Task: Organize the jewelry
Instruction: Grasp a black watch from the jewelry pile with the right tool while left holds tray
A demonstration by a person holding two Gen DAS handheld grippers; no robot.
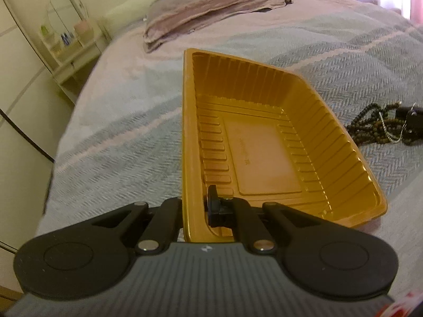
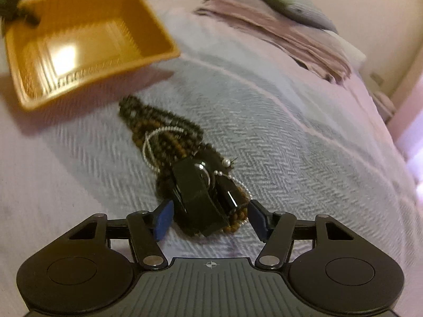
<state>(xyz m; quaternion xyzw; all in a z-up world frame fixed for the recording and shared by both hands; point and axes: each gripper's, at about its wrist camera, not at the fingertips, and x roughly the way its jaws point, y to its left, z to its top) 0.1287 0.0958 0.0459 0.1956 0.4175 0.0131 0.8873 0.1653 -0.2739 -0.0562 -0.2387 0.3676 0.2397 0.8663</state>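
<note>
The left gripper [image 1: 194, 206] has its jaws clamped tight on the near rim of the yellow tray [image 1: 264, 137], one finger outside the wall, one inside. The tray looks tipped up off the bed [image 1: 119, 121], and it is empty.

Over on the right, the jewelry pile [image 2: 169, 142] lies on the bedspread: dark and brown bead strands, a silver chain looped across them, and a black chunky piece [image 2: 195, 192] at the near end, possibly a watch or a clasp, hard to say. The right gripper [image 2: 208, 219] has its jaws part-way open, straddling that near end; the blue pads [image 2: 164, 218] sit just beside the black piece and the beads, and no firm pinch is showing.

To do this well, I reckon the right jaws should bite low, catching the black piece and the strands beneath it together, so the chain comes along. A shallow grip risks strands slipping out. Lift slowly and let the loose ends hang free of the bedspread weave.

The left hand's job, as I judge it: level the tray and bring it near, so the carry is short.
</note>
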